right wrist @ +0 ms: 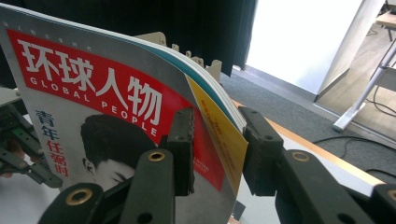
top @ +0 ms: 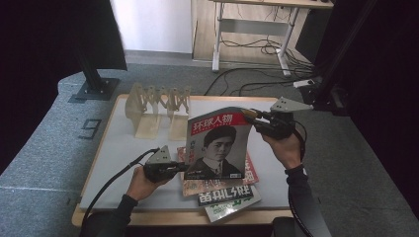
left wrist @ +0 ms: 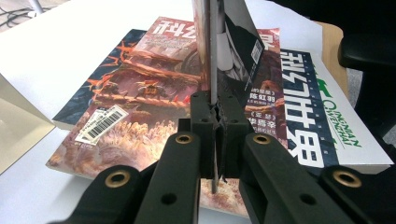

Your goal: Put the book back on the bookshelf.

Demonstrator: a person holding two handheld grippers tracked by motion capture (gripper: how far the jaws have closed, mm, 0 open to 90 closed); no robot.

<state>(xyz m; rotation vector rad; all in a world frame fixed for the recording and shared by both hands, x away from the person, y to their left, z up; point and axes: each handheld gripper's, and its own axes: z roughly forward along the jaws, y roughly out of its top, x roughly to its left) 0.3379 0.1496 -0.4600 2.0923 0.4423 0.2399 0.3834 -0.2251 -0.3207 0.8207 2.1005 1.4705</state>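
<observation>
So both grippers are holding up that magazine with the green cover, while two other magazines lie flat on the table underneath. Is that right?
Not quite: the raised magazine has a red masthead over a black-and-white portrait, not a green cover, as the high view shows. The left gripper and right gripper are at its corners, and two other magazines lie flat beneath.

We see the upright portrait-cover magazine [top: 216, 143] standing above two flat-lying magazines [top: 222, 190] near the white tabletop's [top: 118, 143] front edge; behind it to the left stands the pale wooden slotted rack [top: 157, 109].
</observation>
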